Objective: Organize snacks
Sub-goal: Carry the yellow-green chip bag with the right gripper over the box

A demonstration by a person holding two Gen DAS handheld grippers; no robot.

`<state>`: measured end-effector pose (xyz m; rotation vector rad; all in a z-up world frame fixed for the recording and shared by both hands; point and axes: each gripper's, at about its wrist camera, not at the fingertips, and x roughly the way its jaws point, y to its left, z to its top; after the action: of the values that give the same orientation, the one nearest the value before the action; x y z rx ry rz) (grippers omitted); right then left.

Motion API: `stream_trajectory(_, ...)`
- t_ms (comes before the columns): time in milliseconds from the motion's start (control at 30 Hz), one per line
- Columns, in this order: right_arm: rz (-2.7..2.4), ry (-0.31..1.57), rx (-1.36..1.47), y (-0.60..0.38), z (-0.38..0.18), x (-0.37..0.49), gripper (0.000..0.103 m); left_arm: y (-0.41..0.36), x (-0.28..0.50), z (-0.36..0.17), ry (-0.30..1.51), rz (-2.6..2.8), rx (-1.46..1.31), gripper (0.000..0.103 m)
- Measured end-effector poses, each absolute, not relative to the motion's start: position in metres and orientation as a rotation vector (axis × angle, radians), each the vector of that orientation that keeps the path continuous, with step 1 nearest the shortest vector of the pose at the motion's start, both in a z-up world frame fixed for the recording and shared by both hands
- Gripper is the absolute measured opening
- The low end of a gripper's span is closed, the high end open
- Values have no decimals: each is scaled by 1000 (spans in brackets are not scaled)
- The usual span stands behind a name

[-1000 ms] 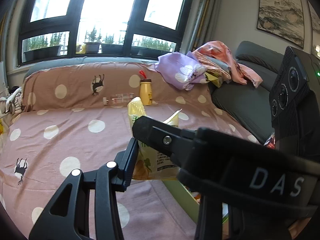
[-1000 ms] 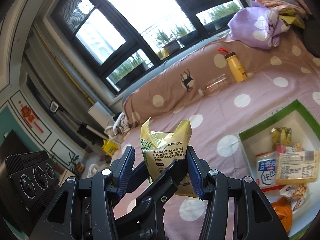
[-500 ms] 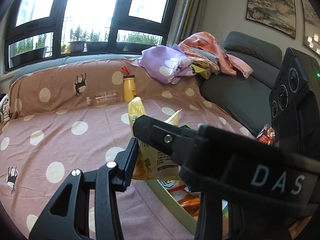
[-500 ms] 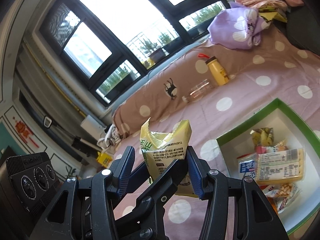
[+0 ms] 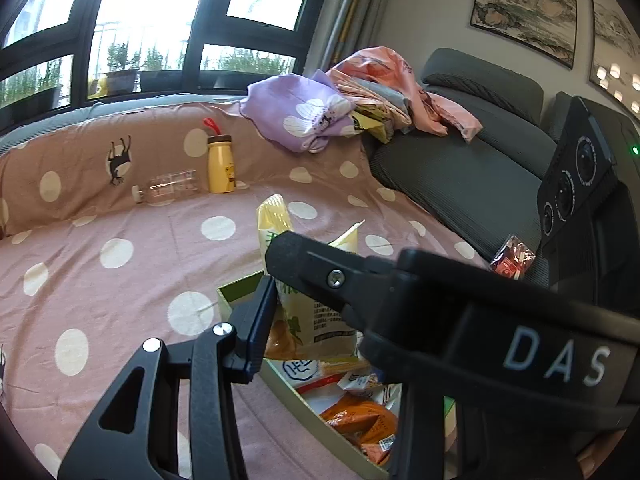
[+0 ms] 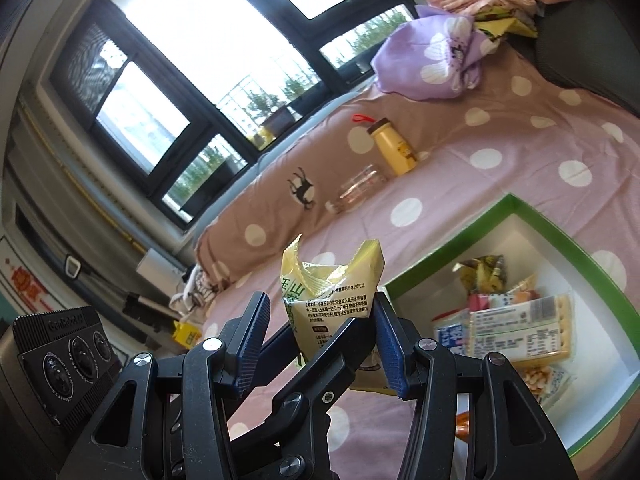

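Observation:
A yellow-green snack packet (image 5: 304,304) with a torn top is held in the air by both grippers, crossed around it. My left gripper (image 5: 276,292) is shut on the packet, and my right gripper (image 6: 320,328) is shut on the same packet (image 6: 332,292). Below and to the right lies a green-rimmed white box (image 6: 516,206) holding several snack packs, among them a cracker pack (image 6: 520,332). The box also shows in the left wrist view (image 5: 236,292), under the packet, with orange packs (image 5: 360,420) inside.
The pink polka-dot bedspread (image 5: 120,280) covers the surface. A yellow bottle (image 5: 221,166) and a clear bottle (image 5: 168,192) lie at its back. A pile of clothes (image 5: 340,100) sits on the grey sofa (image 5: 460,168). A red snack pack (image 5: 514,258) lies on the sofa edge.
Both grippers have carried the packet to the right, toward the box; the box now sits nearer and under the packet in the left wrist view.

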<state>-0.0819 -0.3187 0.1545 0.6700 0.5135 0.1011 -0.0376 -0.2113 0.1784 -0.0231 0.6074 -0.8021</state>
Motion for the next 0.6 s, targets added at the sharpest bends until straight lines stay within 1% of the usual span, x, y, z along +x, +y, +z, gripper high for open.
stream_trajectory(600,7,517,725,-355,144,-90,55,-248,-34,169,658,-890,-5,39)
